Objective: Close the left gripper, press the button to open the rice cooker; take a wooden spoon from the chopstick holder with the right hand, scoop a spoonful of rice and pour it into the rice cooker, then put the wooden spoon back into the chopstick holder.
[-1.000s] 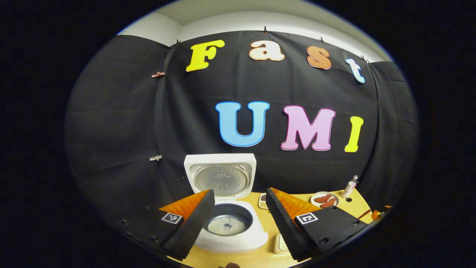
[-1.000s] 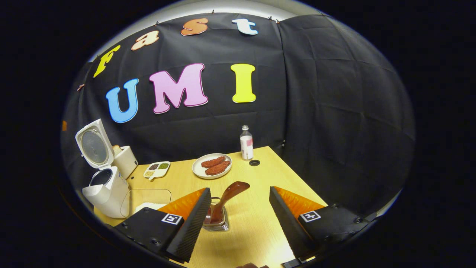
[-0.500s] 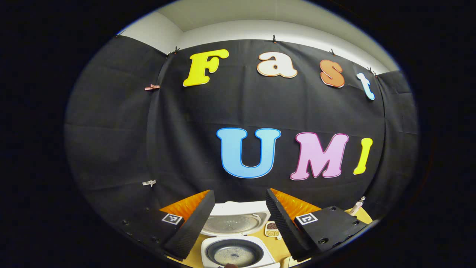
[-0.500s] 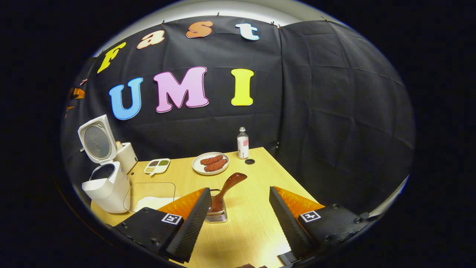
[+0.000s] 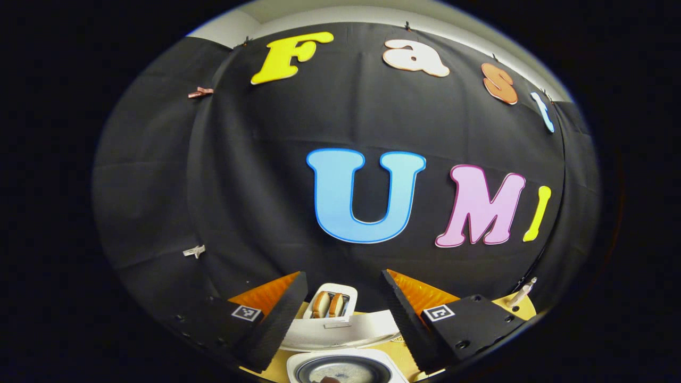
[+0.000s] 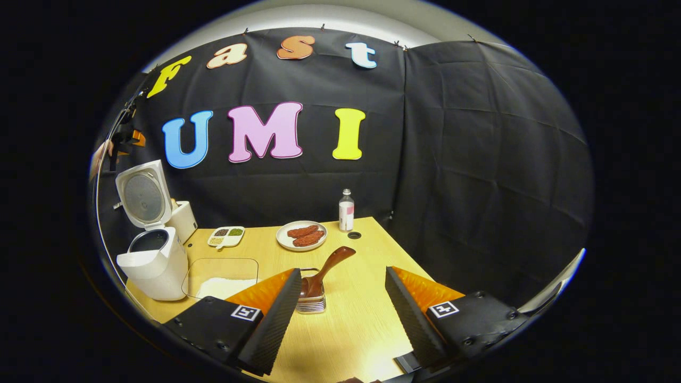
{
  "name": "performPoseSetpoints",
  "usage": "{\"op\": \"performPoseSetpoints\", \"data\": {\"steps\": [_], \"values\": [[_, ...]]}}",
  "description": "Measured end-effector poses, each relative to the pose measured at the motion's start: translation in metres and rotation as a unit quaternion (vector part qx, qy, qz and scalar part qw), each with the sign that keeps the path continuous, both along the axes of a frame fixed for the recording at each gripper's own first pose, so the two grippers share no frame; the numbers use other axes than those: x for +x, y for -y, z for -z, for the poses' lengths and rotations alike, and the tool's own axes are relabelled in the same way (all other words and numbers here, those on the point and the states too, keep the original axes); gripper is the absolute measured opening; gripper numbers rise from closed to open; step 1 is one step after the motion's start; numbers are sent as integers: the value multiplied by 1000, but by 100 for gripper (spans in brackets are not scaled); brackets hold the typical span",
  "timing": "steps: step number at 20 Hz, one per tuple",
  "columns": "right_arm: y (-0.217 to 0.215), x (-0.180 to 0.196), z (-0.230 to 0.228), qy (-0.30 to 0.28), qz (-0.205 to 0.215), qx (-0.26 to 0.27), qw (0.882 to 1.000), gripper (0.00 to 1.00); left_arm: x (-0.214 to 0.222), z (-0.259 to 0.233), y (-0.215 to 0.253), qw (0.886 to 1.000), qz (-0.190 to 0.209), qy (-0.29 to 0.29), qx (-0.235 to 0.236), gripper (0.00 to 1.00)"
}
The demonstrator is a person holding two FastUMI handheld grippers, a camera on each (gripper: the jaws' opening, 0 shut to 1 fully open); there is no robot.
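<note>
The rice cooker stands lid-up at the table's left edge. The wooden spoon leans in the chopstick holder, just beyond the released right gripper. Above the cooker's pot hangs the left gripper, also released.

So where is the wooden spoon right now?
In the right gripper view the wooden spoon stands tilted in the chopstick holder on the table, ahead of the open right gripper, beside its left finger.
</note>
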State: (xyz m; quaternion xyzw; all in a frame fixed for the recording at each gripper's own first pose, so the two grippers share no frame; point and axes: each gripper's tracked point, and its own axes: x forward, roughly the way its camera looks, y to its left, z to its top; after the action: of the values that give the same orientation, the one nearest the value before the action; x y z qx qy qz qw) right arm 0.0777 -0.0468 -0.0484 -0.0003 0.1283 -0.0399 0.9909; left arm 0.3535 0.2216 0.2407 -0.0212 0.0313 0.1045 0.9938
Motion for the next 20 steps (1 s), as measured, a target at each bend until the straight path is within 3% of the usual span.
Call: {"op": "performPoseSetpoints", "data": {"steps": [5,9,16,20], "values": [[-10,-10,1,2,0,-3,1000,99,25,48,-8,998,-8,-68,-13,95],[-21,-8,6,-4,-15,4,1000,99,18,59,-3,995,-12,-95,-21,99],[-50,2,19,-11,-54,33,998,99,-32,85,26,991,2,-132,-35,99],[-42,10,23,-16,-71,41,996,99,-70,118,45,988,8,-144,-46,99]]}}
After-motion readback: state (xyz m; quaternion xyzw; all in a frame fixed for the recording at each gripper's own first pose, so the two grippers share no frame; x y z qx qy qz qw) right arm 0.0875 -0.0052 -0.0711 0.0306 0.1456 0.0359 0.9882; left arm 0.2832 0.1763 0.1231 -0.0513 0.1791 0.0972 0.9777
